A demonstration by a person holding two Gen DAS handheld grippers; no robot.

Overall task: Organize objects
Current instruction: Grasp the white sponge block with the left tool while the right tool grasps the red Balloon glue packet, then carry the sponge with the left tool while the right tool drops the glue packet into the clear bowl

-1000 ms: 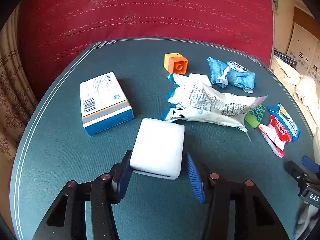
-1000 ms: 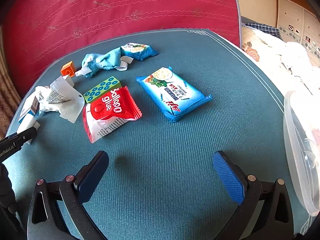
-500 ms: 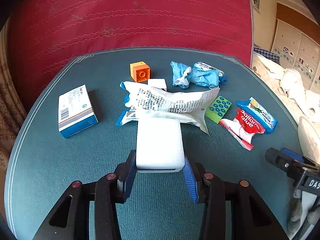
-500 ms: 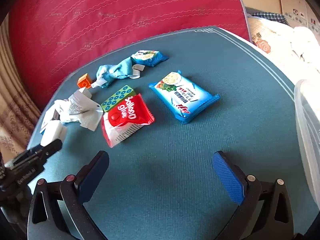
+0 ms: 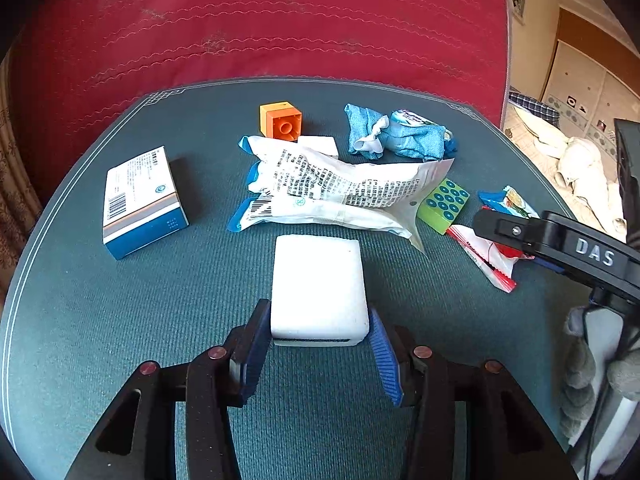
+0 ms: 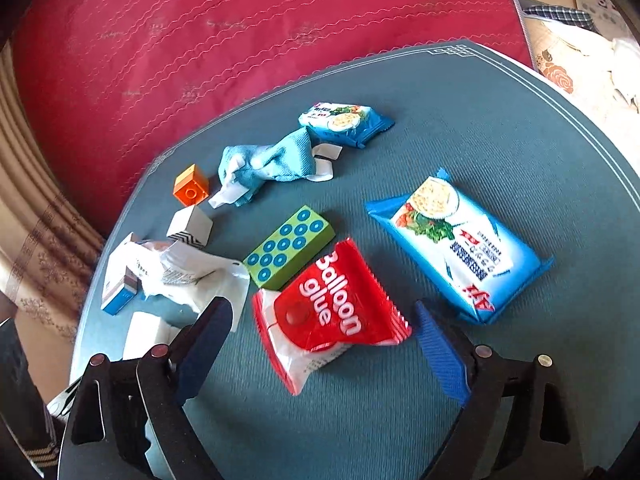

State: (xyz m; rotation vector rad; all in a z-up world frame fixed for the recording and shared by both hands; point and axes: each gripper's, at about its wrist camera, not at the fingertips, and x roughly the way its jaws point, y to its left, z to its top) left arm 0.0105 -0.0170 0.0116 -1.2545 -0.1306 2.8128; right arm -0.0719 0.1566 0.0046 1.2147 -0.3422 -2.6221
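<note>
My left gripper (image 5: 318, 340) is shut on a white foam block (image 5: 318, 286), its blue pads pressing both sides of the block's near end. My right gripper (image 6: 320, 340) is open, its fingers either side of a red "Balloon glue" packet (image 6: 328, 314) that lies on the green-blue mat (image 6: 480, 128). The right gripper's black body (image 5: 560, 240) shows at the right of the left wrist view. The white block also shows at the lower left of the right wrist view (image 6: 144, 334).
On the mat lie a blue-white box (image 5: 140, 200), a crumpled white printed bag (image 5: 336, 192), an orange brick (image 5: 280, 120), a blue cloth (image 5: 396, 136), a green dotted block (image 6: 290, 246) and two blue snack packs (image 6: 460, 248) (image 6: 344, 122). A red cushion (image 5: 260, 20) stands behind.
My left gripper closed on the white block. My right gripper moved forward and left, so the red packet now lies between its open fingers.
</note>
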